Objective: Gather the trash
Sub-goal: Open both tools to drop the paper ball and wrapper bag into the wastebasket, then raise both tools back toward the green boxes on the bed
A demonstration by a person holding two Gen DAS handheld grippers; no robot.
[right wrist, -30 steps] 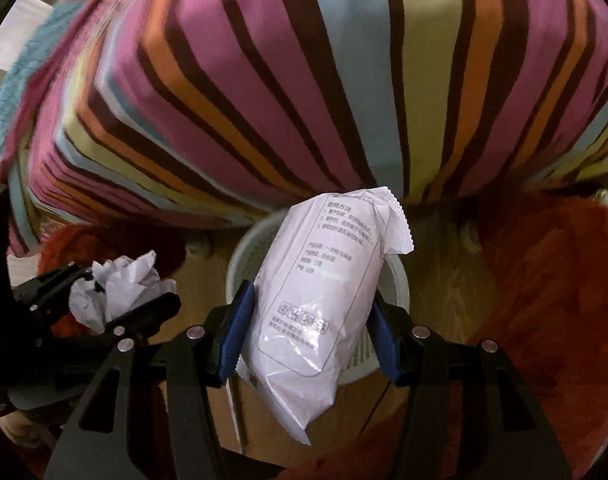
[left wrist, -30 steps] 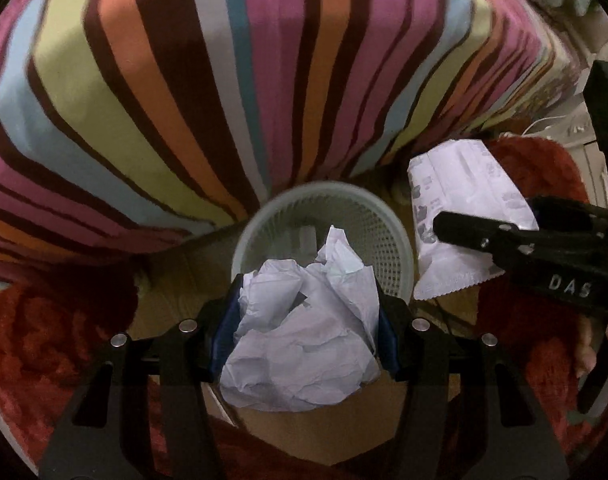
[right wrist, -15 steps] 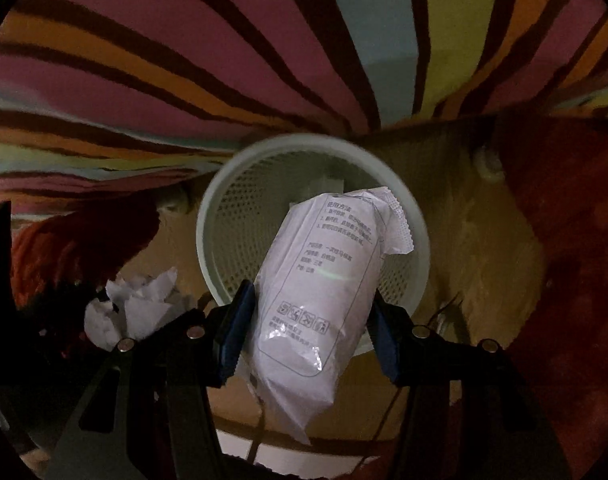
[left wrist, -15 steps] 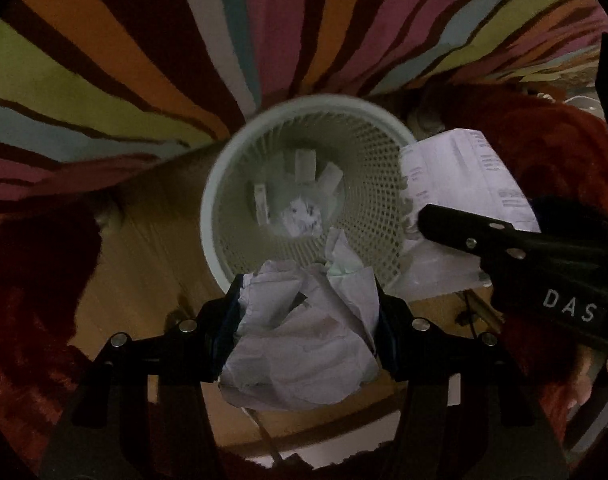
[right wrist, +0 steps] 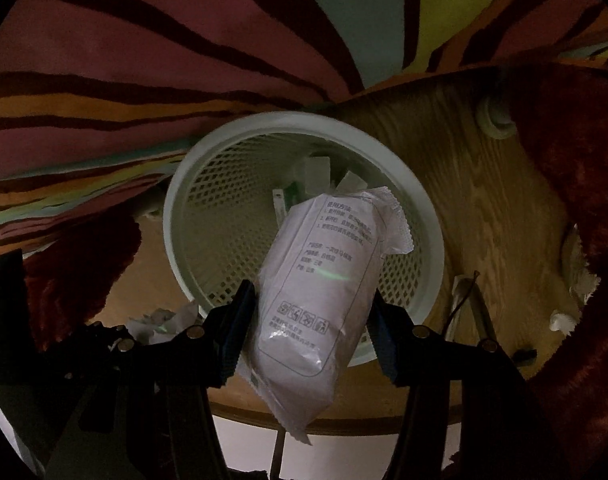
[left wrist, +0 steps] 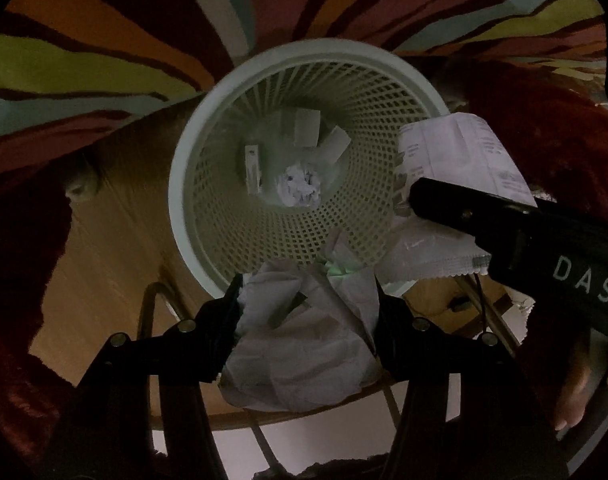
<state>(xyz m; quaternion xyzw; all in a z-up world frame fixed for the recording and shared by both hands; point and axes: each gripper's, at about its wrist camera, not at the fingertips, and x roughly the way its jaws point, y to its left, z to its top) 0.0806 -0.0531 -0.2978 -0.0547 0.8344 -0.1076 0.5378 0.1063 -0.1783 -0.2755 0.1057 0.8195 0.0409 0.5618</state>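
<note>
My left gripper (left wrist: 308, 300) is shut on a crumpled white paper (left wrist: 304, 340) and holds it at the near rim of a pale mesh waste basket (left wrist: 192, 152). The basket holds a small paper ball (left wrist: 300, 190) and a few scraps. My right gripper (right wrist: 310, 304) is shut on a white printed plastic packet (right wrist: 316, 300) and holds it over the same basket (right wrist: 176, 208). The packet (left wrist: 460, 160) and the right gripper's finger also show at the right of the left wrist view. The crumpled paper (right wrist: 164, 320) shows at the lower left of the right wrist view.
A striped cloth (left wrist: 104, 60) hangs just behind the basket. The basket stands on a round wooden surface (right wrist: 484, 220), with red fuzzy fabric (right wrist: 576, 168) on both sides. Thin cables (right wrist: 464, 300) and small white scraps (right wrist: 562, 320) lie to the right of the basket.
Both grippers have moved forward and tilted down toward the basket, so its inside now fills the view. Each still holds its piece of trash.
</note>
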